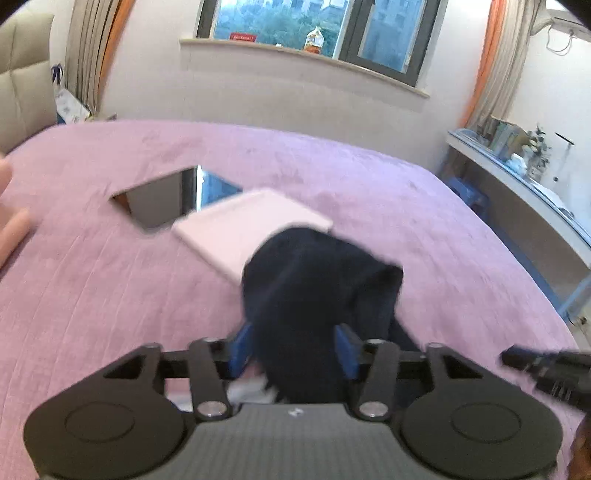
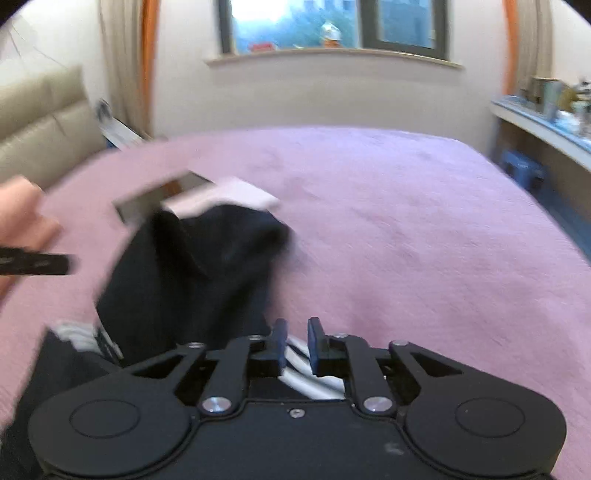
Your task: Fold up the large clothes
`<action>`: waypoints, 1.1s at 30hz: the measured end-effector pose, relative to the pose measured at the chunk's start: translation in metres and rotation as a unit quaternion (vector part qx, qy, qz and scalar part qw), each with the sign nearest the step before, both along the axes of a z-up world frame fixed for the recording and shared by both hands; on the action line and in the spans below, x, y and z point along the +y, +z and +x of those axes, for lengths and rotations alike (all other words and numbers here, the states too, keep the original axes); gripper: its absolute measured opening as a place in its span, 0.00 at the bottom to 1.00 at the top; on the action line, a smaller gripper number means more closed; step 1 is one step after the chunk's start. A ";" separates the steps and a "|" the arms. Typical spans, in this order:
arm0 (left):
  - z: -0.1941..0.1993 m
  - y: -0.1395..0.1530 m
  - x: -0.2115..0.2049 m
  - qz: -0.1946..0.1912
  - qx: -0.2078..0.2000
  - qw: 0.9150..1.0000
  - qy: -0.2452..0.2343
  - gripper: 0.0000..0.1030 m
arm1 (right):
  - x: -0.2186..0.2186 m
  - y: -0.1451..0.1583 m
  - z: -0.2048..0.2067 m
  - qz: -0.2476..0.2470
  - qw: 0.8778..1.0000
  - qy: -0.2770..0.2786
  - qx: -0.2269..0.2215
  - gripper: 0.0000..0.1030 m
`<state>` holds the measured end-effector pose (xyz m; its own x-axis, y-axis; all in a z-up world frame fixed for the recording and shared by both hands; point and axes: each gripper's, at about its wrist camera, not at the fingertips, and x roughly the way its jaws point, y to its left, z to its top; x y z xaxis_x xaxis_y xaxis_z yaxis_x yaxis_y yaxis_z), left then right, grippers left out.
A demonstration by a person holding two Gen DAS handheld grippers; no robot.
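Landmark = bed (image 1: pixel 110 280), pink cover

- Garment (image 1: pixel 314 295): dark navy, bunched in a heap mid-bed, near edge closest to cams. White stripes (image 2: pixel 314 380) show on the part right under the R tongs. Far end of heap lies over a pink flat case (image 1: pixel 251 229), partly covering it
- Mirror/dark tablet-like slab (image 1: pixel 162 199): on bed just past the case, touching or overlapping it, can't tell which
- L tongs (image 1: pixel 293 350): spread wide, blue pads either side of the cloth. Cloth sits btwn them but pads don't look to press on it, so released. Frame blurred
- R tongs (image 2: pixel 297 345): narrow gap, pads not meeting. Striped cloth is below/behind the gap; nothing visibly pinched, so released
- R tongs' tip also seen at right edge of L view; L tongs' tip at left edge of R view, beside a hand (image 2: pixel 22 218)
- Past bed's far side: wall w/ window (image 1: pixel 314 29), bottle (image 1: pixel 314 38) on sill. Headboard (image 2: pixel 40 122) off bed's left, shelf (image 1: pixel 517 184) w/ clutter off its right
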<state>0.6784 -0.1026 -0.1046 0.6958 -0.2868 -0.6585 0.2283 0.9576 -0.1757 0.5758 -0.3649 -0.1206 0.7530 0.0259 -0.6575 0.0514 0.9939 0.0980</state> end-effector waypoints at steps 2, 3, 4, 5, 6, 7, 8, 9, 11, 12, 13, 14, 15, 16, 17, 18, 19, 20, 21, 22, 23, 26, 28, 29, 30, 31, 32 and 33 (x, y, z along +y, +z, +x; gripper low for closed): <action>0.029 -0.001 -0.018 -0.013 0.007 1.000 0.004 0.62 | 0.002 -0.010 0.035 0.029 0.999 0.007 0.011 0.24; 0.044 -0.005 -0.026 -0.018 0.016 1.000 0.003 0.62 | 0.003 -0.015 0.050 0.039 0.999 0.007 0.018 0.25; 0.056 -0.009 -0.035 -0.010 0.025 1.000 0.011 0.63 | 0.003 -0.020 0.066 0.049 0.998 0.009 0.027 0.33; 0.068 -0.016 -0.042 0.006 0.034 0.999 0.020 0.63 | 0.004 -0.025 0.079 0.059 0.998 0.009 0.036 0.41; 0.079 -0.023 -0.048 0.032 0.048 0.998 0.031 0.62 | 0.006 -0.028 0.091 0.070 0.996 0.004 0.046 0.46; 0.091 -0.032 -0.055 0.058 0.066 0.995 0.040 0.60 | 0.007 -0.033 0.102 0.081 0.995 0.000 0.056 0.54; 0.098 -0.040 -0.058 0.066 0.077 0.994 0.039 0.60 | 0.007 -0.038 0.113 0.096 0.993 -0.003 0.066 0.53; 0.104 -0.048 -0.060 0.066 0.086 0.993 0.037 0.58 | 0.008 -0.042 0.120 0.109 0.991 -0.006 0.074 0.56; 0.106 -0.057 -0.056 0.064 0.094 0.993 0.037 0.36 | 0.013 -0.050 0.134 0.119 0.988 -0.018 0.094 0.66; 0.106 -0.060 -0.050 0.061 0.091 0.993 0.036 0.30 | 0.016 -0.056 0.141 0.115 0.987 -0.032 0.105 0.66; 0.104 -0.061 -0.043 0.059 0.089 0.994 0.038 0.21 | 0.019 -0.062 0.145 0.108 0.986 -0.043 0.117 0.66; 0.099 -0.061 -0.033 0.049 0.089 0.994 0.041 0.19 | 0.022 -0.069 0.151 0.100 0.984 -0.056 0.133 0.50; 0.097 -0.060 -0.018 0.024 0.087 0.995 0.044 0.18 | 0.023 -0.074 0.154 0.104 0.982 -0.059 0.143 0.34; 0.094 -0.058 -0.005 -0.002 0.079 0.996 0.043 0.18 | 0.025 -0.077 0.155 0.110 0.982 -0.052 0.142 0.15; 0.091 -0.055 0.009 -0.035 0.064 0.997 0.037 0.18 | 0.027 -0.076 0.155 0.097 0.984 -0.047 0.140 0.14; 0.093 -0.052 0.020 -0.056 0.052 0.997 0.032 0.17 | 0.028 -0.071 0.152 0.076 0.988 -0.042 0.125 0.14; 0.089 -0.047 0.031 -0.080 0.034 0.996 0.025 0.17 | 0.027 -0.064 0.146 0.059 0.992 -0.041 0.106 0.13; 0.087 -0.042 0.039 -0.098 0.019 0.995 0.016 0.17 | 0.023 -0.055 0.138 0.049 0.994 -0.043 0.085 0.12; 0.086 -0.038 0.044 -0.106 0.011 0.994 0.010 0.17 | 0.015 -0.043 0.127 0.049 0.996 -0.049 0.062 0.12; 0.084 -0.036 0.049 -0.111 0.006 0.994 0.002 0.17 | 0.005 -0.031 0.113 0.057 0.996 -0.057 0.039 0.12; 0.084 -0.037 0.053 -0.115 0.004 0.993 -0.005 0.18 | -0.003 -0.020 0.096 0.066 0.996 -0.060 0.014 0.12; 0.095 -0.062 0.070 -0.122 0.045 0.991 0.021 0.22 | -0.019 -0.018 0.065 0.079 0.994 -0.073 0.004 0.13; 0.103 -0.096 0.088 -0.122 0.106 0.984 0.071 0.23 | -0.035 -0.051 0.063 0.090 0.986 -0.116 0.084 0.18; 0.103 -0.107 0.095 -0.134 0.126 0.979 0.087 0.23 | -0.044 -0.069 0.065 0.104 0.978 -0.128 0.130 0.19; 0.100 -0.115 0.102 -0.145 0.140 0.974 0.099 0.23 | -0.055 -0.081 0.062 0.137 0.969 -0.133 0.154 0.19; 0.094 -0.116 0.106 -0.151 0.139 0.974 0.098 0.23 | -0.064 -0.080 0.056 0.168 0.966 -0.136 0.144 0.21; 0.090 -0.112 0.104 -0.139 0.126 0.978 0.092 0.24 | -0.070 -0.072 0.052 0.179 0.966 -0.132 0.131 0.23; 0.087 -0.108 0.101 -0.127 0.116 0.982 0.084 0.25 | -0.073 -0.063 0.049 0.178 0.969 -0.128 0.115 0.29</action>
<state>0.7653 -0.0018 -0.2125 0.5870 -0.3553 -0.7275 -0.0042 0.8972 -0.4416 0.6251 -0.4378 -0.1835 0.5989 0.1128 -0.7929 0.3533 0.8513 0.3879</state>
